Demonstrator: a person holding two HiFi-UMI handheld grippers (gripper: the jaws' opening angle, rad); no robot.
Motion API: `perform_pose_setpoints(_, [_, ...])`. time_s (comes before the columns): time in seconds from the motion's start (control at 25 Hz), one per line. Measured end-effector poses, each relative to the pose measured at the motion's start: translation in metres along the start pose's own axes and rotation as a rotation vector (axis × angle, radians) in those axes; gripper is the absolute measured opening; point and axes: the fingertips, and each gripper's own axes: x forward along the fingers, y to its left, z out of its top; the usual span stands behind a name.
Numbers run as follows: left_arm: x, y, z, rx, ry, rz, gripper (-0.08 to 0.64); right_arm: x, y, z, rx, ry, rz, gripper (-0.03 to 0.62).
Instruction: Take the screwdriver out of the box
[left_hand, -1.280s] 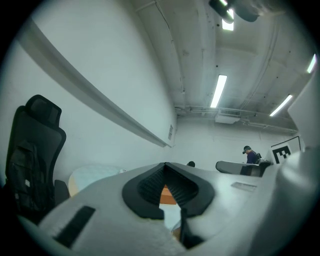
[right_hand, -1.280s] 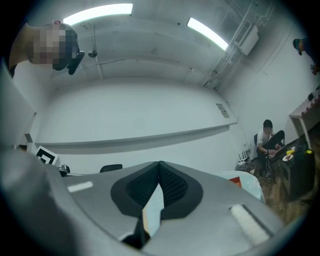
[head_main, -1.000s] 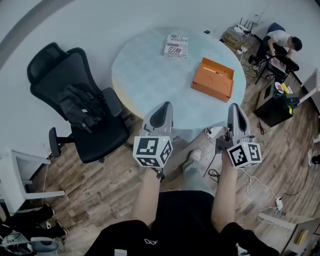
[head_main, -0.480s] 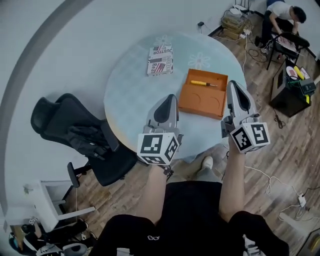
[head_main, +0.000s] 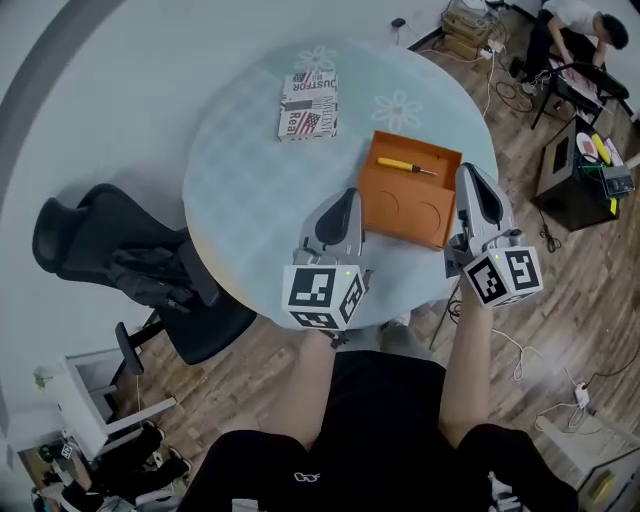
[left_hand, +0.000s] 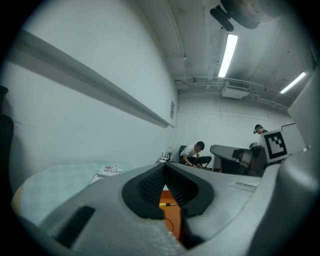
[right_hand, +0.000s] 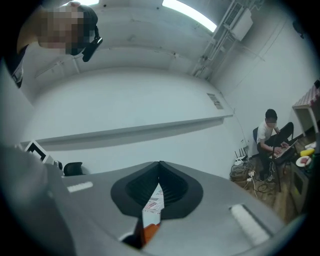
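Hovering grippers flank open box

Yellow-handled screwdriver (head_main: 403, 166) is seen lying inside orange open cardboard box (head_main: 420, 215), along its 12 o'clock wall, on round pale table (head_main: 250, 190). Left gripper (head_main: 345, 200) is held at box's 9 o'clock, right gripper (head_main: 472, 180) at 3 o'clock. Both jaw pairs are pressed together, nothing gripped.

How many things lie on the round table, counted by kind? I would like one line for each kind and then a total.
Orange box: 1
Screwdriver, lying inside it: 1
Printed packet: 1
Total: 3
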Motion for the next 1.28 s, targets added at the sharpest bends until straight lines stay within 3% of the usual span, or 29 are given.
perform_pose_setpoints(0.24, [0.036, 0.022, -0.048, -0.083, 0.09, -0.038, 0.003, 0.028, -0.02, -0.048, -0.063, 0.156, -0.014, 0.009])
perform_pose_setpoints(0.36, [0.051, 0.033, -0.067, -0.109, 0.131, -0.052, 0.003, 0.046, -0.029, -0.073, -0.129, 0.258, 0.019, 0.009])
perform_pose_setpoints(0.84, [0.071, 0.085, -0.092, -0.195, 0.192, -0.027, 0.003, 0.118, -0.041, -0.203, -0.47, 0.76, 0.337, 0.014])
perform_pose_setpoints(0.96, [0.07, 0.099, -0.092, -0.206, 0.194, -0.006, 0.003, 0.126, -0.045, -0.226, -0.521, 0.871, 0.405, 0.064])
perform_pose_setpoints(1.28, [0.066, 0.13, -0.097, -0.233, 0.2, 0.044, 0.003, 0.133, -0.062, -0.296, -0.67, 1.175, 0.55, 0.104])
